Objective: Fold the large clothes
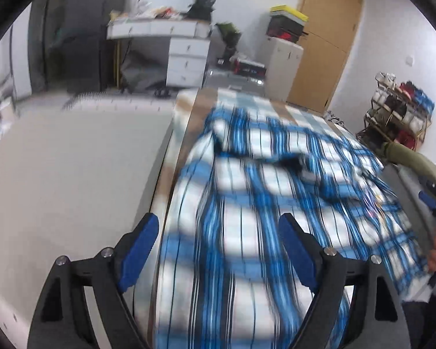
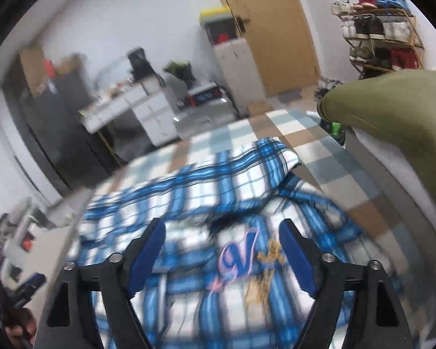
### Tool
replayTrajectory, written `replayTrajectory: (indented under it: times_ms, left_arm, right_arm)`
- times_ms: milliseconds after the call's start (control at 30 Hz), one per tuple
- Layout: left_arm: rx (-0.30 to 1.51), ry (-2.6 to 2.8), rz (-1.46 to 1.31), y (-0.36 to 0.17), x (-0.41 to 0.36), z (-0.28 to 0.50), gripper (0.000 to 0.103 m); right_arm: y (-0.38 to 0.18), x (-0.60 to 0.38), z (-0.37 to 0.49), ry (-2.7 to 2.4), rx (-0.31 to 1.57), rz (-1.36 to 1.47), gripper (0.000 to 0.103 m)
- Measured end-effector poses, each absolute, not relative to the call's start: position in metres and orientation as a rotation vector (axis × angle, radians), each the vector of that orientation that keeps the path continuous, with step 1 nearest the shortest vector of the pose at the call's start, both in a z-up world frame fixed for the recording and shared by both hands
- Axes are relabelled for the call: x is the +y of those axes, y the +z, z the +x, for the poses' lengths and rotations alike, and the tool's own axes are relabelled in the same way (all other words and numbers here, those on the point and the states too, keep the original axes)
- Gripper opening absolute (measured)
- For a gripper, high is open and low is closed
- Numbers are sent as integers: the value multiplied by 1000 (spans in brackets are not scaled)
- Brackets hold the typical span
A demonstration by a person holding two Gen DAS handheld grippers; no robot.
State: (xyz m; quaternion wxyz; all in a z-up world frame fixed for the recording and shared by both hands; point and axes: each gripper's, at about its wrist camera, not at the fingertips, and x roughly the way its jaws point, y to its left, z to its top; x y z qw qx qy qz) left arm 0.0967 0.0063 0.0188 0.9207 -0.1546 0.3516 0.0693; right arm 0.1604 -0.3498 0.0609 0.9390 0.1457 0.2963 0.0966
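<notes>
Left wrist view: one blue plaid shirt lies rumpled on the checked bedcover; my left gripper and right gripper both gape empty.

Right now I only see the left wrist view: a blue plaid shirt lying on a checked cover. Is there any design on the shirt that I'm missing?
Observer: Yes. The right wrist view shows a letter V in pink and blue stitched on the plaid shirt.
Operator: Is the right gripper holding the cloth there?
Observer: No. The right gripper is open, with nothing pinched between its pads.
Operator: Anything beside the letter?
Observer: A tan stitched motif sits just right of it, too blurred to read.
</notes>
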Motion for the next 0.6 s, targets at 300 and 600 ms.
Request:
replayTrajectory:
  times_ms: [300, 600]
  left_arm:
    - [750, 202, -353, -7, -8, 34, 81]
    - [796, 227, -426, -34, -8, 29, 80]
  right_arm:
    - [54, -370, 106, 158, 552, 393, 85]
    - [50, -376, 101, 174, 553, 411, 86]
